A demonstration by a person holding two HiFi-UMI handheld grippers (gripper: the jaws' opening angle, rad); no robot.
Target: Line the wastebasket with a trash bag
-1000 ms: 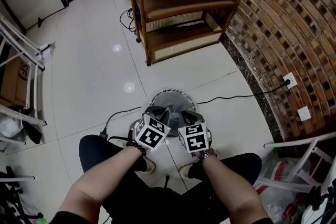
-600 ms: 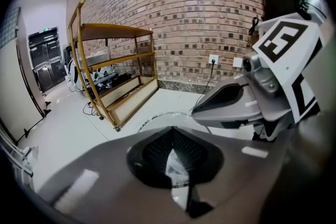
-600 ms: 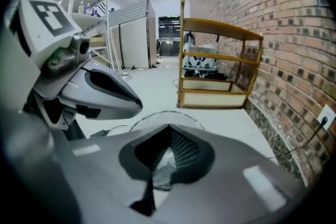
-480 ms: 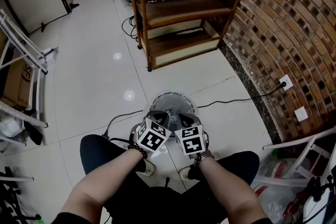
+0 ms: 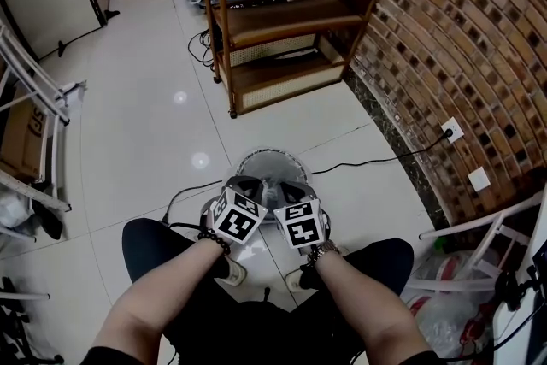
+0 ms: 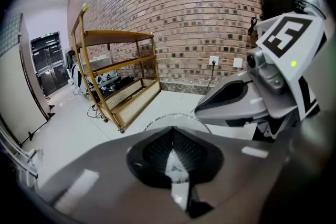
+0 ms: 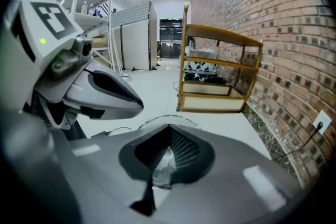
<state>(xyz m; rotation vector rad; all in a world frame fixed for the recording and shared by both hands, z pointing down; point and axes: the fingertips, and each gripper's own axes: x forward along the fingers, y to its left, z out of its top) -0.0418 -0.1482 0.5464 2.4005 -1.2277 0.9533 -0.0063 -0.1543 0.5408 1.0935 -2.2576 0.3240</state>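
The round grey mesh wastebasket (image 5: 272, 165) stands on the white floor just in front of my feet, with clear bag film over its rim (image 6: 173, 119) (image 7: 167, 120). Both grippers hover side by side above its near edge. My left gripper (image 5: 252, 184) (image 6: 173, 152) is shut on a strip of clear trash bag (image 6: 176, 168). The right gripper (image 5: 288, 187) (image 7: 167, 152) is shut on another pinch of the trash bag (image 7: 161, 164). Each gripper shows in the other's view, the right gripper (image 6: 247, 105) and the left gripper (image 7: 100, 93). The rest of the bag is hidden below the jaws.
A wooden shelf unit (image 5: 282, 21) stands beyond the basket against the brick wall (image 5: 453, 38). A black cable (image 5: 376, 160) runs from a wall socket (image 5: 450, 130) past the basket. A white rack (image 5: 479, 239) and plastic bags (image 5: 444, 312) sit at right; my shoes (image 5: 229, 271) are behind the basket.
Both grippers have lifted a little above the basket while staying side by side. The head view has shifted slightly, so the shelf sits higher in the picture.
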